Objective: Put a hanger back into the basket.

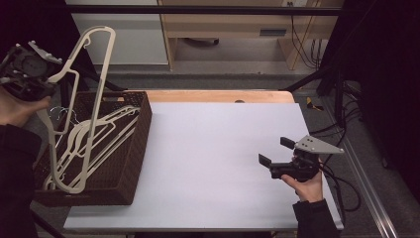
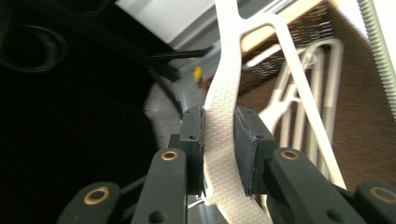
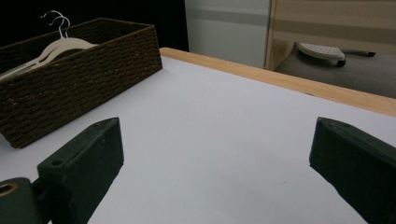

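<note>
White table top (image 1: 213,163), brown woven basket (image 1: 136,148) at left edge

Right gripper (image 3: 215,154): jaws stand wide apart, nothing between them, above a white table surface (image 3: 219,135). Beyond the left jaw, a brown woven basket (image 3: 79,79) rests on the table; cream hangers (image 3: 51,46) with wire hooks rise over its rim. Wooden table edge (image 3: 289,84) runs ahead, past the jaws.

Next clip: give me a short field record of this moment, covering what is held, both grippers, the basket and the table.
held item: cream hanger, lifted partly out of the basket
left gripper: shut on the hanger's flat textured arm
right gripper: open, nothing between the jaws, over the table
basket: brown woven, at the table's left, more hangers inside
table: white top, wooden far edge
</note>
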